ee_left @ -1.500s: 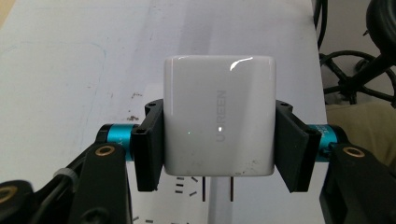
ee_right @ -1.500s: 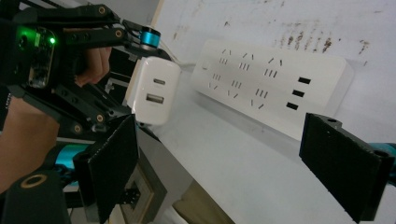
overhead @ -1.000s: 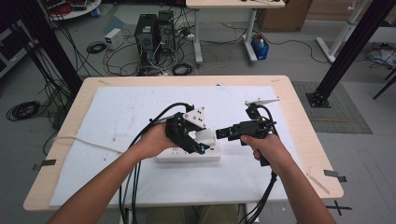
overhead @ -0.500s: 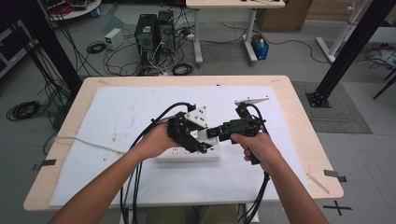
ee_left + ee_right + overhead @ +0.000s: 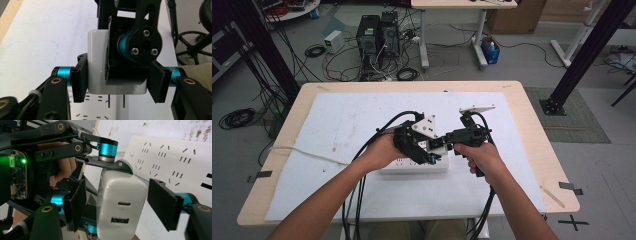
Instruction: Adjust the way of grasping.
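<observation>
A: Start at the left gripper (image 5: 117, 82). What is it doing?

B: In the left gripper view its jaws are clamped on a white charger (image 5: 98, 62), one pad on each side, low in the frame. The charger's two prongs hang bare beneath it, above the slots of the white power strip (image 5: 100, 110).

A: And the right gripper (image 5: 116, 205)?

B: Its jaws have just been closing, and the charger (image 5: 120, 202) stands between them with its two ports facing that camera. Both pads are clear of the white body, with a gap on each side, so it grips nothing yet. In the left gripper view one of its jaws lies across the top of the charger.

A: Where does all this sit on the table (image 5: 532, 110)?

B: From the high view, the two grippers meet at the centre of the frame, left gripper (image 5: 424, 150) and right gripper (image 5: 447, 142) nearly touching, right over the power strip (image 5: 412, 167), which lies flat on the white sheet (image 5: 337, 125).

A: How far along would you say it is?

B: I judge the charger is picked up and poised over the strip, but not seated, since the prongs are in plain sight. What remains is either handing it across or lining the prongs up with a socket and pressing down. Which of the two, I cannot tell.
</observation>
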`<state>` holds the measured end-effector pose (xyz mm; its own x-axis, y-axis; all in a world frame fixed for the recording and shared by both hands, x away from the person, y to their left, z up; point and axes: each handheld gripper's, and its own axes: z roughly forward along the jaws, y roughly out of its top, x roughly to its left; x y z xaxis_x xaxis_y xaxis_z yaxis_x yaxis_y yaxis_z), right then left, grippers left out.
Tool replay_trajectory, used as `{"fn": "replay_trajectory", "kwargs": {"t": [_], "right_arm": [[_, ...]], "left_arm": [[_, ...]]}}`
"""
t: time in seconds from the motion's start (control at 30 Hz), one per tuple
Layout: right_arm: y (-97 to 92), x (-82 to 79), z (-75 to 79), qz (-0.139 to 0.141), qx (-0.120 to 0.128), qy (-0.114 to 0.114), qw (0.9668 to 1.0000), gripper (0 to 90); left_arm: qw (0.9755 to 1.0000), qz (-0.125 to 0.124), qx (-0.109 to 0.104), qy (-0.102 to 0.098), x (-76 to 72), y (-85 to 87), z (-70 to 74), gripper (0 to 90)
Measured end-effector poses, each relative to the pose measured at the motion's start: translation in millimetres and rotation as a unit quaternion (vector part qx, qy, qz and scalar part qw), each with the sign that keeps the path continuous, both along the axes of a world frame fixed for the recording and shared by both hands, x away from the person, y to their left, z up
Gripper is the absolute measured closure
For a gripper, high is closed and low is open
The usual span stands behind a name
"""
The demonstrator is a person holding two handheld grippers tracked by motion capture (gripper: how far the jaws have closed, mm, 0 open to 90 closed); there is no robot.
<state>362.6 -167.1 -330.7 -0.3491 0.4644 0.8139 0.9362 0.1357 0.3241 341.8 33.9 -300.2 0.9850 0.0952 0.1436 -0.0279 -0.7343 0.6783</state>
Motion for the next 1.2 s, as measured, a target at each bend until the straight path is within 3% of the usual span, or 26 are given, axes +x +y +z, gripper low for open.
{"fn": "replay_trajectory", "kwargs": {"t": [0.1, 0.27, 0.4, 0.57, 0.63, 0.83, 0.9, 1.07, 1.1, 1.13, 1.2], "right_arm": [[0.2, 0.0, -0.2, 0.000, 0.002, 0.001, 1.0000, 35.8], [0.7, 0.3, -2.5, -0.006, 0.013, 0.011, 0.9998, 48.1], [0.1, -0.1, -3.5, -0.014, 0.017, 0.006, 0.9997, 58.1], [-1.3, 0.0, -3.8, -0.020, 0.017, 0.003, 0.9996, 61.6], [-1.4, 0.0, -4.3, -0.021, 0.009, -0.001, 0.9997, 61.9], [-10.0, 1.4, -4.1, -0.033, 0.008, -0.010, 0.9994, 61.9], [-19.2, 1.7, -2.4, -0.044, -0.005, -0.026, 0.9987, 62.0], [-31.0, -0.7, 4.9, -0.043, -0.057, -0.072, 0.9948, 62.0], [-32.9, -1.4, 7.5, -0.042, -0.066, -0.081, 0.9936, 62.0], [-34.5, -2.2, 10.4, -0.041, -0.077, -0.089, 0.9922, 62.0], [-38.1, -2.9, 16.5, -0.038, -0.102, -0.103, 0.9887, 62.0]], "left_arm": [[1.0000, 0.001, 0.000, -0.004, -0.1, 0.2, -0.4, 42.6], [0.9999, 0.001, 0.002, -0.014, -0.9, -1.0, -0.7, 42.6], [0.9998, 0.003, 0.003, -0.021, -1.3, -1.9, -1.2, 42.5], [0.9992, 0.004, 0.014, -0.037, -2.9, -4.1, -1.4, 41.1], [0.9991, 0.018, 0.016, -0.036, -2.8, -4.8, -1.5, 27.0], [0.9990, 0.021, 0.024, -0.030, -2.9, 3.8, -1.1, 24.3], [0.9986, 0.039, 0.037, -0.002, -0.6, 13.4, -1.7, 21.1], [0.9914, 0.089, 0.088, 0.037, 6.2, 35.8, -9.8, 18.0], [0.9914, 0.089, 0.088, 0.037, 6.2, 35.8, -9.8, 18.0], [0.9875, 0.105, 0.098, 0.063, 9.4, 47.0, -12.5, 18.0], [0.9832, 0.116, 0.120, 0.075, 12.1, 58.5, -12.7, 18.0]]}}
